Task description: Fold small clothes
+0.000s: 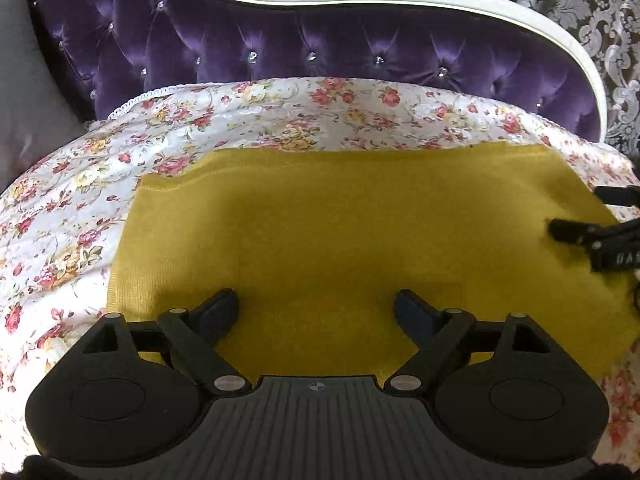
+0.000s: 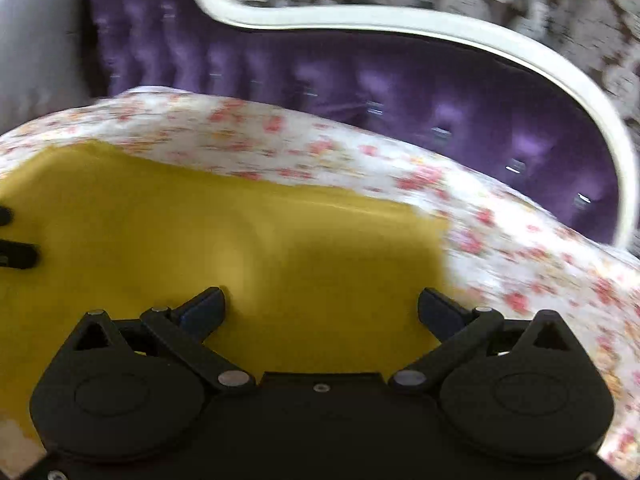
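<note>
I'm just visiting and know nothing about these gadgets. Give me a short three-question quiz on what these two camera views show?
1. True or false: the left gripper is clamped on the yellow cloth.
2. What does the cloth lie on? A) bare wood B) floral bedspread C) grey pillow
3. Fill in: the tufted headboard is ____ in colour.

Key: 1 false, both the left and right gripper are open; 2 B; 3 purple.

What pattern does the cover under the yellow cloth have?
A floral print: pink, red and yellow flowers on a white cover, seen sharpest in the left wrist view.
</note>
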Available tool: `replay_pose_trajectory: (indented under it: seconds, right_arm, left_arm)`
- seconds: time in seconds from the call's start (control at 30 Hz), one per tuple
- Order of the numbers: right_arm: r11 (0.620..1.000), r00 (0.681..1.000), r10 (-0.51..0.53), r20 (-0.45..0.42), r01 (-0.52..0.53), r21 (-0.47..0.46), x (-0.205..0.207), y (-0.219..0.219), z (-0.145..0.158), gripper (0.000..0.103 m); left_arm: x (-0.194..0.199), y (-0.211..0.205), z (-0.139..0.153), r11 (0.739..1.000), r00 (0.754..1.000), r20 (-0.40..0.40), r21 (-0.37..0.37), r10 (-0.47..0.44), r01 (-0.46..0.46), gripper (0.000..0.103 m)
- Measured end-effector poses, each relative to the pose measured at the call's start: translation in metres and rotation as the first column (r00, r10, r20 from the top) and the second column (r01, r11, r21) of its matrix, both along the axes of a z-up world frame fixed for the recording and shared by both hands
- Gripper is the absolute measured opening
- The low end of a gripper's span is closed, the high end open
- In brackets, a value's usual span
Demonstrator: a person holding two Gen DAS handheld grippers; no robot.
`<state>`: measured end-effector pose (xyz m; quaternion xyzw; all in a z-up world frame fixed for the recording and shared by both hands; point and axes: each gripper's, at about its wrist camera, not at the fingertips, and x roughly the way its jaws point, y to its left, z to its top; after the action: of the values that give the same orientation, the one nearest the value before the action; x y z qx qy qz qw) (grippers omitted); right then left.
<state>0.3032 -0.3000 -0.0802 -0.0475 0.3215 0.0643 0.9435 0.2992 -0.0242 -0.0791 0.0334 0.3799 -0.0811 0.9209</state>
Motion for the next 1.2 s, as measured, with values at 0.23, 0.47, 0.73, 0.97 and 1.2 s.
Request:
replay_pose_trajectory:
  seconds: [0.23, 0.47, 0.73, 0.97, 1.2]
  right_arm:
    - [0.975, 0.993, -0.100, -0.069, 0.111, 0.193, 0.004, -0.054, -0.006, 0.102]
    - [0.932, 0.989, -0.113, -0.096, 0.139, 0.335, 0.004, -0.069, -0.014, 0.102]
    - [0.873, 0.976, -0.187, -0.109, 0.216, 0.438, -0.008, -0.112, -0.011, 0.102]
    - [0.774, 0.995, -0.100, -0.024, 0.093, 0.627, -0.054, -0.142, -0.002, 0.102]
    - [0.743, 0.999, 0.040, -0.035, -0.006, 0.669, -0.074, -0.126, -0.018, 0.102]
  left_arm:
    - [0.003, -0.002, 0.000, 1.000, 1.000, 0.001, 0.002, 0.004, -0.004, 0.087]
    - [0.002, -0.002, -0.001, 1.000, 1.000, 0.009, -0.007, 0.001, -0.001, 0.091]
    - [-0.001, -0.005, -0.003, 1.000, 0.999, 0.038, -0.023, 0.008, -0.007, 0.099]
    - [-0.003, -0.005, -0.004, 1.000, 0.999, 0.050, -0.021, -0.003, 0.004, 0.099]
    - [0.000, -0.005, -0.003, 1.000, 1.000, 0.030, -0.011, -0.007, 0.007, 0.100]
